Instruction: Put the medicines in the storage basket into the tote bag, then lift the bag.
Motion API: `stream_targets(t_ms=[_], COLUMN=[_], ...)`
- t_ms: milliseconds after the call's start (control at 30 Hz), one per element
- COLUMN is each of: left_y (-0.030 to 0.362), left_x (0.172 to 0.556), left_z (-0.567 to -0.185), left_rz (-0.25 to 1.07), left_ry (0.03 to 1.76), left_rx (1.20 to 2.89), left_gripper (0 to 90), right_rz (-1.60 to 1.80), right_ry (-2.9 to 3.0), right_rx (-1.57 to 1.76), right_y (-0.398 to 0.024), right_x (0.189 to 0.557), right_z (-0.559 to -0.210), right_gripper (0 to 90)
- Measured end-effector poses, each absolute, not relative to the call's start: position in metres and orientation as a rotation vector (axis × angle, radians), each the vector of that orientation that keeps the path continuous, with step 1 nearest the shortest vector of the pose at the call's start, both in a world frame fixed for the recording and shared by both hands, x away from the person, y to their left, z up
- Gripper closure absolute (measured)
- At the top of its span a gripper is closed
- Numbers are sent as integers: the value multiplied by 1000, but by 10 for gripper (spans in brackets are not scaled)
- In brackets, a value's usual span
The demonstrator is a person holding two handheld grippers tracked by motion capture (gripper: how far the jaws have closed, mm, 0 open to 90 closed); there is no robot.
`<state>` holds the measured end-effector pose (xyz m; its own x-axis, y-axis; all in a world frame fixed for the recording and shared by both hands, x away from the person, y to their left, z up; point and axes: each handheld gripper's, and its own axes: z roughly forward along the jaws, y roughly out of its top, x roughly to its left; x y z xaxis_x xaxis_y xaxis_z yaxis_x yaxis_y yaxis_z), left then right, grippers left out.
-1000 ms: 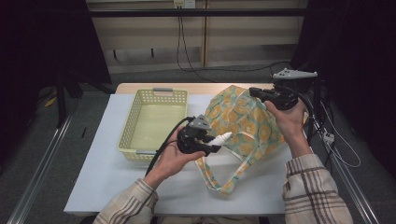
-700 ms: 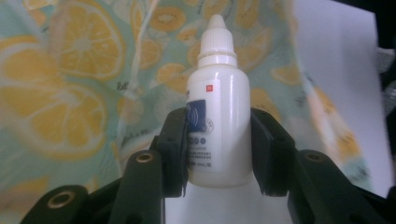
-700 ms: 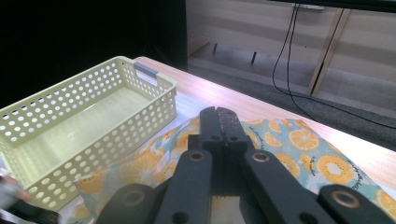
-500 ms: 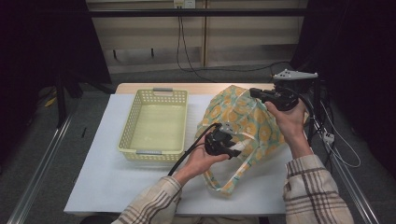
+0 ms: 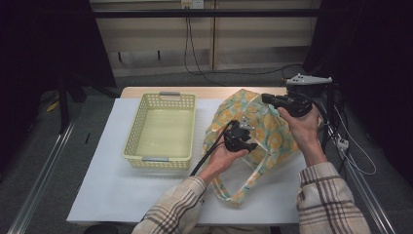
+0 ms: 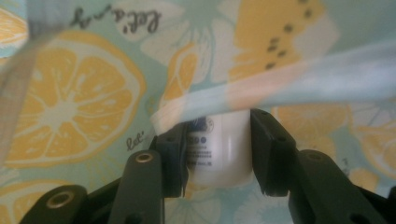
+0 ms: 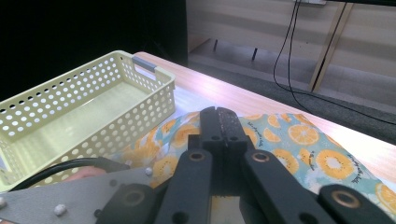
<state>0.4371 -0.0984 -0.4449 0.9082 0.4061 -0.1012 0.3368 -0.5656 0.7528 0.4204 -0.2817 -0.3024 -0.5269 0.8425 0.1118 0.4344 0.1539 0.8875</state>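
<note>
High view: left gripper (image 5: pixel 242 140) down at the mouth of the lemon-print bag (image 5: pixel 272 141), jaws pointing into the fabric, cable trailing back toward the sleeve. Right gripper (image 5: pixel 277 101) up at the bag's far top edge, grey three-cornered plate on top, jaws pinched together at the cloth. Bag handles (image 5: pixel 243 185) lying loose on the near side of the left gripper. Yellow perforated basket (image 5: pixel 141 129) well off to the left gripper's left, nothing visible inside. White sheet (image 5: pixel 107 185) covering most of the wooden table (image 5: pixel 141 91), bare wood left along the far edge. Beyond that, grey floor, a pale panelled wall with black cables (image 5: pixel 187 44) hanging down, dark curtains on both sides, a metal rail (image 5: pixel 41 170) along the floor at left.

Left gripper view: jaws at a middling width, clamped on a small white bottle (image 6: pixel 217 149), printed label facing the left jaw. Pale bag strap (image 6: pixel 280 88) crossing just above the bottle's top. Lemon-slice fabric directly ahead and all around.

Right gripper view: jaws fully together, tips at the bag's upper edge (image 7: pixel 299 140); whether cloth sits between them, cannot tell. Basket (image 7: pixel 84 116) ahead and to the left, wooden table edge (image 7: pixel 261 105) ahead, floor and wall cables (image 7: pixel 292 51) beyond.
</note>
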Motion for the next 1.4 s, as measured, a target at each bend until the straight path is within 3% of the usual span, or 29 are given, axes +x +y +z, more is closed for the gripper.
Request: stream_targets(t_ms=[100, 200, 433, 800, 1400], left_y=[-97, -95, -73, -54, -69], left_x=[436, 432, 419, 409, 425], left_z=[-441, -434, -426, -437, -470], left_rz=[91, 79, 65, 92, 105], left_ry=[525, 506, 482, 437, 427], left_rx=[2200, 2194, 2216, 2298, 2350], left_gripper=[533, 389, 231, 183, 87], right_rz=[1335, 1333, 1331, 1328, 1302], right_ry=[2028, 2025, 2023, 2018, 2021], right_rx=[1218, 1224, 1233, 1248, 1279], right_y=[-282, -282, -282, -282, -290], right_x=[421, 422, 423, 420, 421], right_z=[-304, -304, -305, -310, -319], right_gripper=[900, 900, 900, 900, 900])
